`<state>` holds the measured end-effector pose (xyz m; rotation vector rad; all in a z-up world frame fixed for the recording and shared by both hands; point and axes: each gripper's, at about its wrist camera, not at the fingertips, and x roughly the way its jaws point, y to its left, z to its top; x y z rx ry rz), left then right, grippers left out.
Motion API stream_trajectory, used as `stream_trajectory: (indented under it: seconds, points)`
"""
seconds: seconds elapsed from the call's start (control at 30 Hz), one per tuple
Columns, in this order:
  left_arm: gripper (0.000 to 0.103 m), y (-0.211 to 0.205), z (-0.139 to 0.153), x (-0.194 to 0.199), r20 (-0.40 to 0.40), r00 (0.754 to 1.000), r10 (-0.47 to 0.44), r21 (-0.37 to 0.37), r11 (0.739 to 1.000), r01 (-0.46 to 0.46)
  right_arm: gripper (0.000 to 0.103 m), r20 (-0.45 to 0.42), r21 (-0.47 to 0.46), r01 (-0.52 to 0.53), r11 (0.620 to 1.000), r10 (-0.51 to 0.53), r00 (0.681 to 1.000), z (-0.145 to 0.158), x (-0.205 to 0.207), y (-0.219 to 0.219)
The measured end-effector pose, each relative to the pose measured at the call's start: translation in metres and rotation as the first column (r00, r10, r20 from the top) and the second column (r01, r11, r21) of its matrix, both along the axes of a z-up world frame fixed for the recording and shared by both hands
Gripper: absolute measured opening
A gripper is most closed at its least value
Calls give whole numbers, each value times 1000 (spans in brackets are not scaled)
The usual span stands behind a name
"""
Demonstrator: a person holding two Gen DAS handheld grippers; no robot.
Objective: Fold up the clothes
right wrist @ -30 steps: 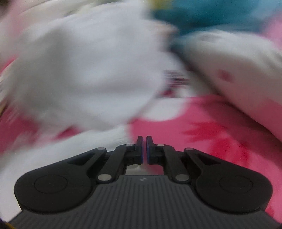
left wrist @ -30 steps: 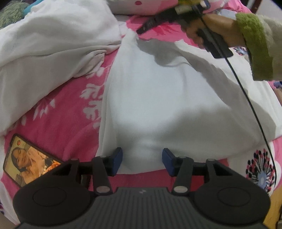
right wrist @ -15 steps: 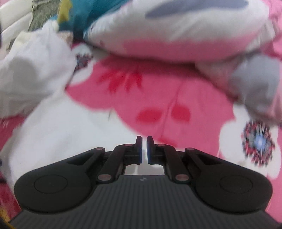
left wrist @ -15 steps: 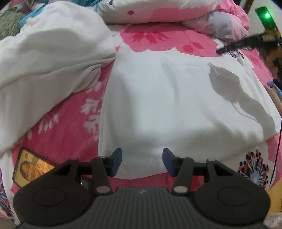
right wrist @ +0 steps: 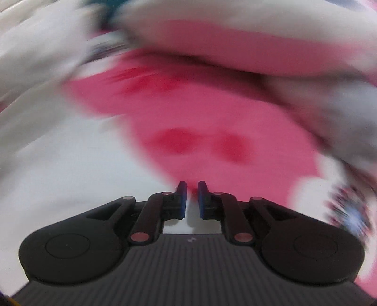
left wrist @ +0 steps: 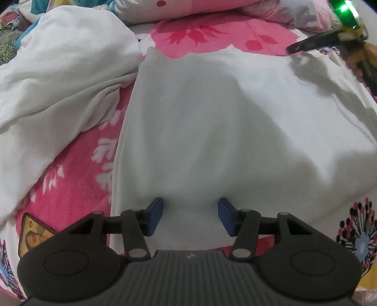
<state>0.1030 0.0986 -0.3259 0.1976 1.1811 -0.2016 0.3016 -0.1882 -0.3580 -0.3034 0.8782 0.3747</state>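
1. White garment [left wrist: 235, 131], partly folded, lies flat on the pink floral bedspread [left wrist: 70, 188], filling the middle of the bed; its near hem lies just ahead of the left gripper's base, and its far edge ends short of the pillows [left wrist: 212, 9] at the far edge of the bed.
2. Left gripper [left wrist: 190, 215] hovers low over the near hem, pointing along the garment; its blue pads [left wrist: 155, 216] stand wide apart with bare cloth between them, gripping nothing.
3. Right gripper [left wrist: 306, 44], seen from the left wrist view at the far right corner of the garment, reaches in from the right edge of the frame; only its dark fingers, a green light and part of the holding hand [left wrist: 353, 63] show, the rest being cut off.
4. Right gripper [right wrist: 190, 200] in its own view has the pads brought close, a narrow slit between them; whether cloth sits in that slit cannot be told.
5. Right wrist view is heavily motion-blurred: only pink bedspread [right wrist: 212, 113], a white area [right wrist: 59, 164] at left and pale bedding above can be made out.
6. Second white cloth [left wrist: 59, 82] lies crumpled at the left edge of the bed, just beside the garment; contact is unclear.
7. Phone [left wrist: 30, 235] near the left corner is partly hidden behind the gripper body.
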Motion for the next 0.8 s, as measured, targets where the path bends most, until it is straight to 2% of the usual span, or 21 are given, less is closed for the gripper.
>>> stream_trajectory:
  seconds: [0.07, 0.13, 0.23, 0.3, 0.4, 0.57, 0.6, 0.8]
  points:
    - [55, -1, -3, 1, -10, 1000, 9, 12, 1000, -9, 13, -5, 44, -25, 999, 25, 1000, 12, -12, -14]
    - [55, -2, -6, 3, -20, 1000, 19, 24, 1000, -18, 15, -38, 77, -122, 990, 125, 991, 17, -33, -20]
    - [56, -3, -8, 4, -30, 999, 37, 33, 999, -36, 18, -114, 141, -278, 950, 294, 949, 20, -72, -23]
    - [56, -5, -9, 4, -32, 998, 45, 41, 998, -44, 18, -156, 123, -333, 935, 350, 924, 13, -82, -33]
    - [57, -6, -11, 3, -27, 999, 44, 53, 998, -42, 14, -134, 107, -279, 954, 292, 947, 16, -74, -52]
    - [58, -7, -11, 3, -27, 998, 59, 61, 997, -57, 15, -85, 99, -170, 981, 178, 980, 25, -58, -85]
    - [58, -8, -11, 2, -26, 998, 60, 64, 996, -58, 18, -75, 98, -147, 984, 155, 985, 27, -55, -92]
    - [59, -10, -12, 0, -13, 997, 79, 70, 994, -78, 18, -34, 83, -21, 996, 24, 999, 33, -39, -128]
